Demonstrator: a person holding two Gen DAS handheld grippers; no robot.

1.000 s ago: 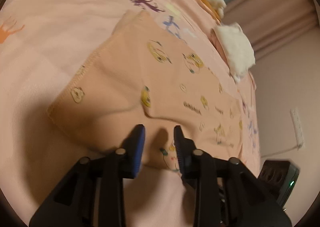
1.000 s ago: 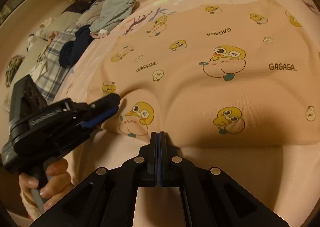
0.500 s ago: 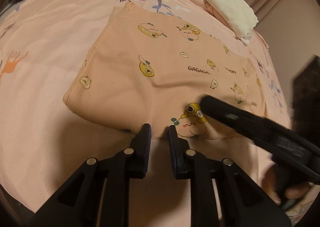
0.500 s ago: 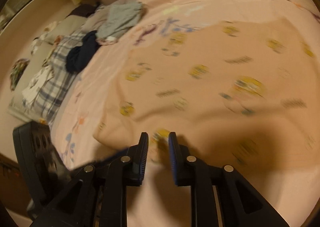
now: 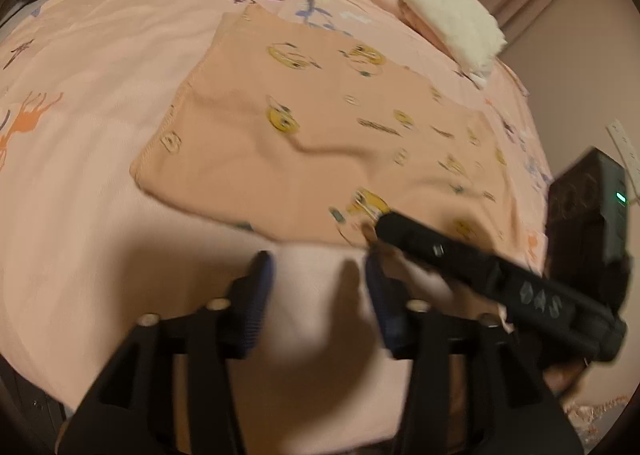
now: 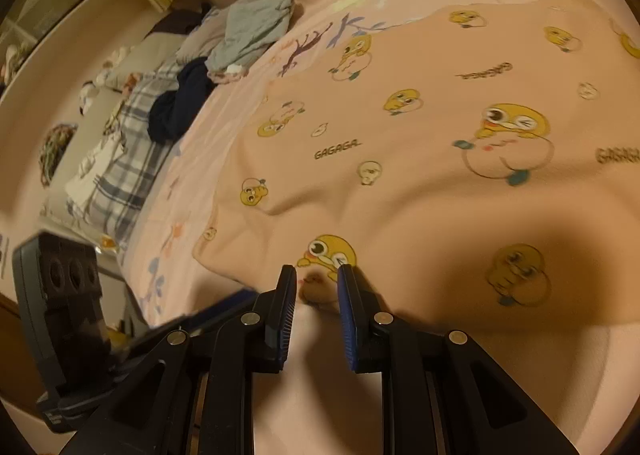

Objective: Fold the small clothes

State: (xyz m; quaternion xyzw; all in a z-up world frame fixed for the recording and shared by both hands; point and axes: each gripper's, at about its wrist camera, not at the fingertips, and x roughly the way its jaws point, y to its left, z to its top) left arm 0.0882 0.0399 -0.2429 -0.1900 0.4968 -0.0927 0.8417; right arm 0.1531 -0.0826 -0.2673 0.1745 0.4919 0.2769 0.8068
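The peach garment (image 5: 320,143) lies spread across the middle of the left wrist view on the pink sheet (image 5: 100,95), its near hem running along the lower centre. The left gripper (image 5: 318,275) sits just short of that hem at bottom centre. Its jaws have just been opening and stand well apart, with only bare sheet between them. In the right wrist view the right gripper (image 6: 317,279) is at the bottom centre; its jaws have also just been opening, to a narrower gap. The hem lies right at the tips of its fingers, but I cannot tell whether any cloth is actually between the pads.

The two grippers are crowded at the same stretch of hem, the right one's finger crossing just beside the left one's tips at lower right of the left view. To my eye they could knock together if both go for the edge. A shallow bite may catch the top layer alone, or pinch the sheet as well and drag it up. The crease in mid-cloth would likely get folded in.
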